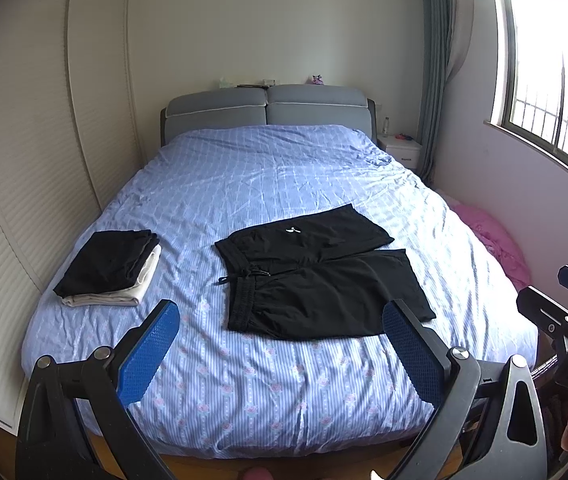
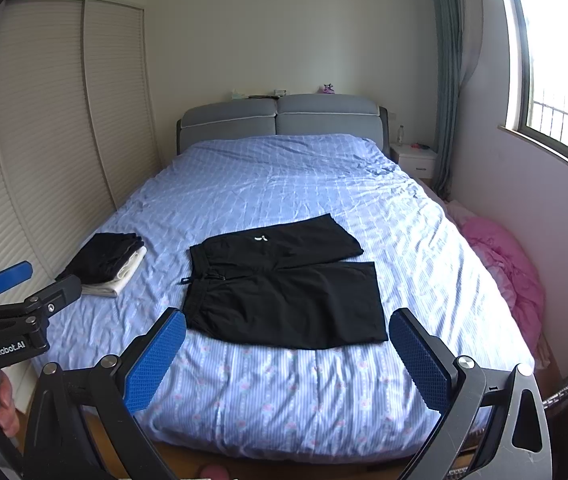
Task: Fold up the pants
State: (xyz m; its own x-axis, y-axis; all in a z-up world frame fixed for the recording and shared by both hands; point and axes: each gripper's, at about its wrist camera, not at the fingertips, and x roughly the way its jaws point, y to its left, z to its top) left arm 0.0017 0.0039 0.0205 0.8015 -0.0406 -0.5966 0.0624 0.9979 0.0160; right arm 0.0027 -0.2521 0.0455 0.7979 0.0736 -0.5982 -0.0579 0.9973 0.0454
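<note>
A pair of black shorts-length pants [image 1: 315, 276] lies spread flat on the near half of a bed [image 1: 284, 168] covered in a light blue striped sheet with small pink flowers. The waistband with its drawstring points left and the two legs run to the right, the far leg angled slightly away from the near one; a small white logo shows on the far leg. Left of the pants, well apart from them and near the bed's left edge, sits a stack of folded clothes [image 1: 112, 268], black pieces on top of a cream one. Both grippers hover off the near end of the bed, above its foot, touching nothing. The left gripper [image 1: 280, 340] has its jaws spread wide, the blue textured pads [image 1: 148, 356] facing each other with only the sheet and the near edge of the pants seen between them. The right gripper [image 2: 287, 348] is likewise spread wide and holds nothing, its pads framing the near hem of the pants from this side. A grey padded headboard [image 2: 280, 120] stands at the far end, a white nightstand [image 2: 413, 158] to its right, a pink blanket [image 2: 507, 268] heaped on the floor along the right side, louvred wardrobe doors [image 1: 24, 152] on the left and a window [image 1: 555, 72] on the right.
</note>
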